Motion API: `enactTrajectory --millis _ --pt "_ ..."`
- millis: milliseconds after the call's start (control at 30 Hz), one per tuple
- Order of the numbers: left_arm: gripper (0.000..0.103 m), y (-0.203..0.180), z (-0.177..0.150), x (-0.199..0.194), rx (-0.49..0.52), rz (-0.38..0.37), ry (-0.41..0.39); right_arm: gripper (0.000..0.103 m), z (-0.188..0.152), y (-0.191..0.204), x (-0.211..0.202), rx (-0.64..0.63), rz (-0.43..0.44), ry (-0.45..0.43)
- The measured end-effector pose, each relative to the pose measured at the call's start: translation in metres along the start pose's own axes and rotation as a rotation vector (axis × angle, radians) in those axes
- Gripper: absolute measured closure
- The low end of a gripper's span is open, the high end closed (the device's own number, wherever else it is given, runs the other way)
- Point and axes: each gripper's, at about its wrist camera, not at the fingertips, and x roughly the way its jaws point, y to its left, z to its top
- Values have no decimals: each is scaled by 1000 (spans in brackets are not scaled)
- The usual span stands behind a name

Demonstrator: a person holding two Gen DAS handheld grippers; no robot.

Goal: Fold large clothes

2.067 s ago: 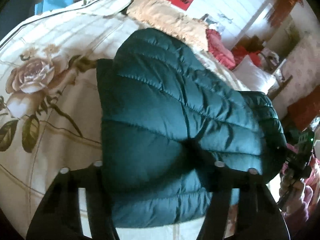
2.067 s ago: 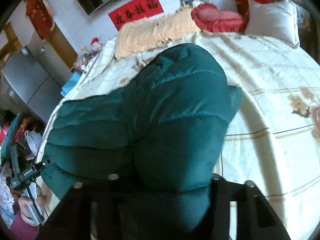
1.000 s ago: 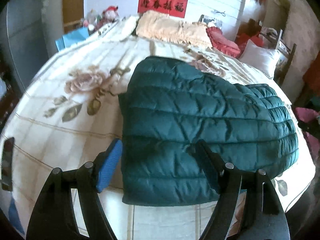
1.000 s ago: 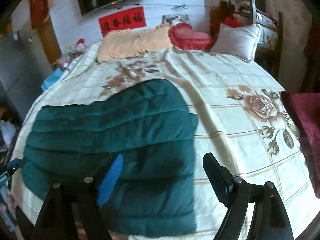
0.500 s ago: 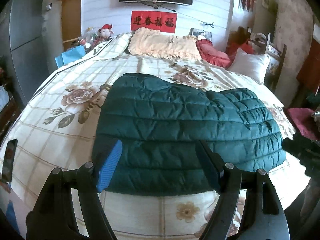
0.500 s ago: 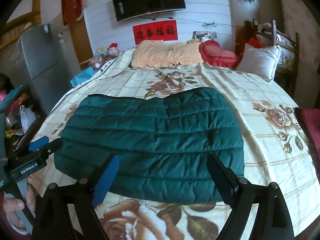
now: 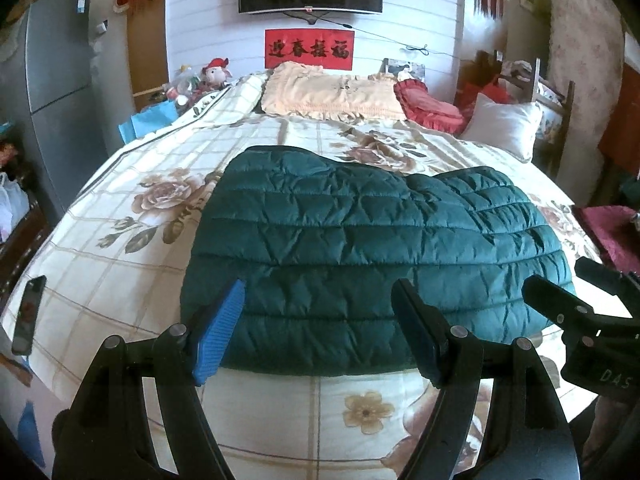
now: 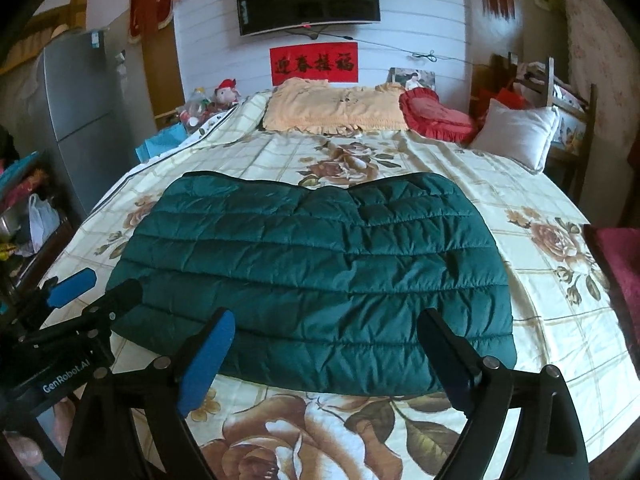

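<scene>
A dark green quilted jacket (image 7: 360,252) (image 8: 316,272) lies folded flat on the floral bedspread (image 7: 120,248), near the foot of the bed. My left gripper (image 7: 316,312) hovers open over the jacket's near edge, blue pads apart and holding nothing. My right gripper (image 8: 326,332) is also back from the near edge; its jaws are opening, and no cloth is pinched between them. The right gripper (image 7: 560,312) shows at the right edge of the left wrist view. At the left edge of the right wrist view is the left gripper (image 8: 92,292).
A dark phone (image 7: 28,314) lies on the bed's left edge. At the head are a peach pillow (image 8: 336,110), a red cushion (image 8: 432,114) and a white pillow (image 8: 516,132). A grey fridge (image 8: 76,120) stands left; a maroon cloth (image 8: 616,264) sits right.
Both grippers have let go of the jacket and drawn back toward the foot of the bed. The jacket, earlier bunched close to the cameras, now lies flat and folded.
</scene>
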Motion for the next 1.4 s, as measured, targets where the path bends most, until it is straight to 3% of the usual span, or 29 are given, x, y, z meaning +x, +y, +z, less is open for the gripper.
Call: enactTrajectory --millis 333,867,1400 --pt "26 -7 -5 -2 72 99 -38 9 1 3 5 18 4 4" --pt "26 10 -2 2 -8 42 -11 9 0 3 7 23 -2 11" --pt "26 12 -4 4 -22 18 -2 9 -2 0 9 37 4 21"
